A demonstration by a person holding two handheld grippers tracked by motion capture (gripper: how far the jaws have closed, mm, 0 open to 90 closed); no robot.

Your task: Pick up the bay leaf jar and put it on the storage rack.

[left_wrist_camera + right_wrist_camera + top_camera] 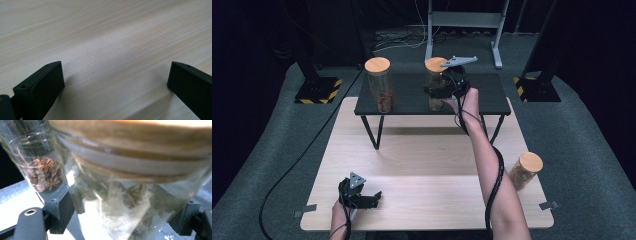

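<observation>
I read the job as moving three cork-lidded jars from the wooden table [412, 165] up onto the small black shelf [472, 102] at its far edge. Two are up there already: the jar of star anise [379, 85] at about ten o'clock from the table's middle, and the second jar [434, 82] near twelve o'clock. The third jar [524, 171] lies tipped at the table's near right corner, around four o'clock, so one trip is left, by my judgement.

My right gripper [447, 85] sits at the second jar. In the right gripper view the glass [120, 202] stands between its jaws, which look slightly parted with thin gaps at the pads; I judge the hold released.

My left gripper [362, 197] rests at seven o'clock, jaws wide apart over bare wood, holding nothing.
</observation>
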